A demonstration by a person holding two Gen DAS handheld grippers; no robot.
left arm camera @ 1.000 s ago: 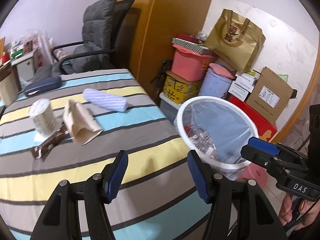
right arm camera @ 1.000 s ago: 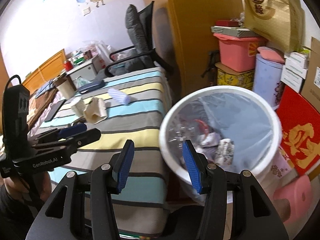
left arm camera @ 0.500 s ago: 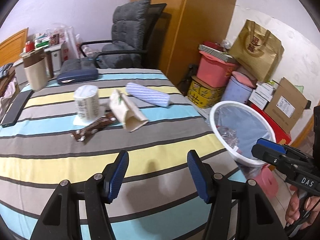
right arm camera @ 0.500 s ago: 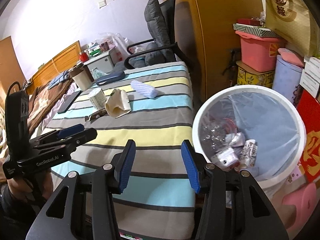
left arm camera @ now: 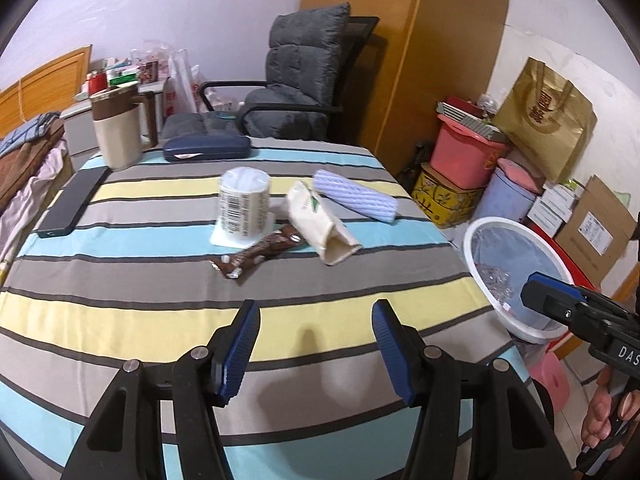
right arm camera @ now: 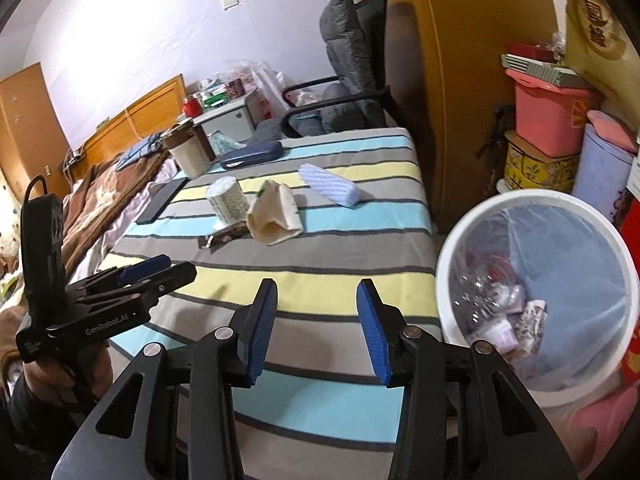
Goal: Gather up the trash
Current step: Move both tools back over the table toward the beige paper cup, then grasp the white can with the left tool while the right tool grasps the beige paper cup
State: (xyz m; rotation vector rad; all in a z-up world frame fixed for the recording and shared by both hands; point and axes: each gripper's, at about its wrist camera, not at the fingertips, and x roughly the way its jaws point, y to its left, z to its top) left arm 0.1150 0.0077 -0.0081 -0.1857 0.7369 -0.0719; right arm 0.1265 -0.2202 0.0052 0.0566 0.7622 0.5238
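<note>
Left wrist view looks across a worktop covered in a striped cloth, with the left gripper hovering above its near edge, fingers spread wide and holding nothing. Ahead of it lies the trash: a brown snack wrapper flat on the cloth, touching the white base under an upright paper cup. Just to the right of the wrapper a beige paper bag lies on its side, its mouth toward the camera, and behind it a pale blue striped roll lies across the stripes. Farther back sit a dark blue case, a brown-lidded jug and a black phone.

Off the right edge of the worktop stands a white trash bin with a clear liner. In the right wrist view the bin already holds crumpled plastic and small cartons. The right gripper hangs over the worktop's near corner beside the bin, its fingers also apart and empty.
</note>
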